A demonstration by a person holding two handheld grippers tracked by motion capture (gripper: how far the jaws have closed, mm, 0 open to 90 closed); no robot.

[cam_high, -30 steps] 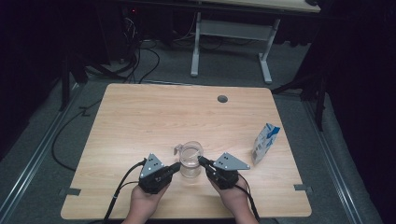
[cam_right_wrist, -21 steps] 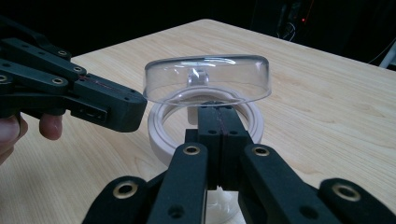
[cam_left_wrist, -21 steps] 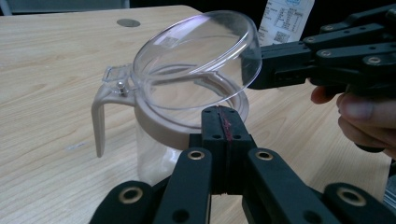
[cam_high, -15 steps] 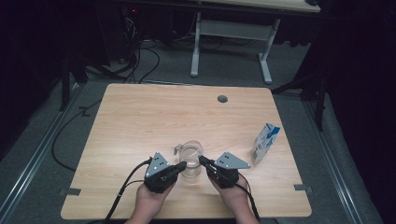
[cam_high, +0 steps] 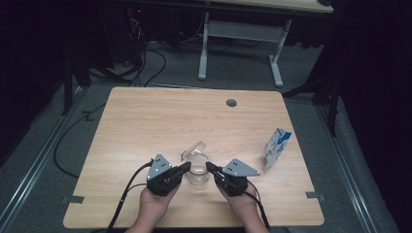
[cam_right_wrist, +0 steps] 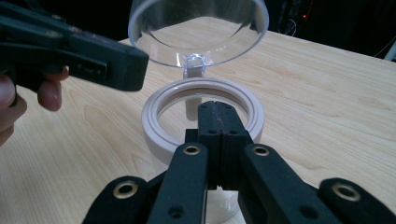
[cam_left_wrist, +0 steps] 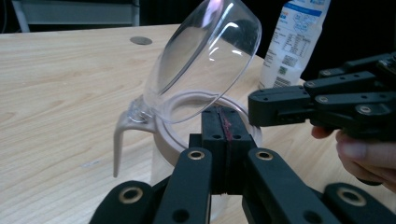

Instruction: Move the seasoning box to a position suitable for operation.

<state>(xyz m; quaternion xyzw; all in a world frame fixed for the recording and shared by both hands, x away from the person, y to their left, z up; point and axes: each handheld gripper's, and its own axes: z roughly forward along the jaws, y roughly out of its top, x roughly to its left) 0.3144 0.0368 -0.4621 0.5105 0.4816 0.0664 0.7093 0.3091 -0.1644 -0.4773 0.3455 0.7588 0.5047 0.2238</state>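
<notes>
Both grippers sit either side of the clear jar near the table's front edge. The left gripper has crept in slightly toward the jar's rim over the last second; the right gripper hasn't budged. Jaws on both are clamped together on nothing, tips aimed inward, level. Hinged lid stands flipped up, so probably they'll nudge it.

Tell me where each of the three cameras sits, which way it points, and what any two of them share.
High view: above the near table edge, looking forward and down on the table; both hands, left gripper and right gripper flank the jar.
Left gripper view: rides the left gripper, looking across the jar and its raised lid toward the carton; its shut jaws show.
Right gripper view: rides the right gripper, facing the jar's rim; its shut jaws show.
Shared: each gripper view catches the other gripper.
</notes>
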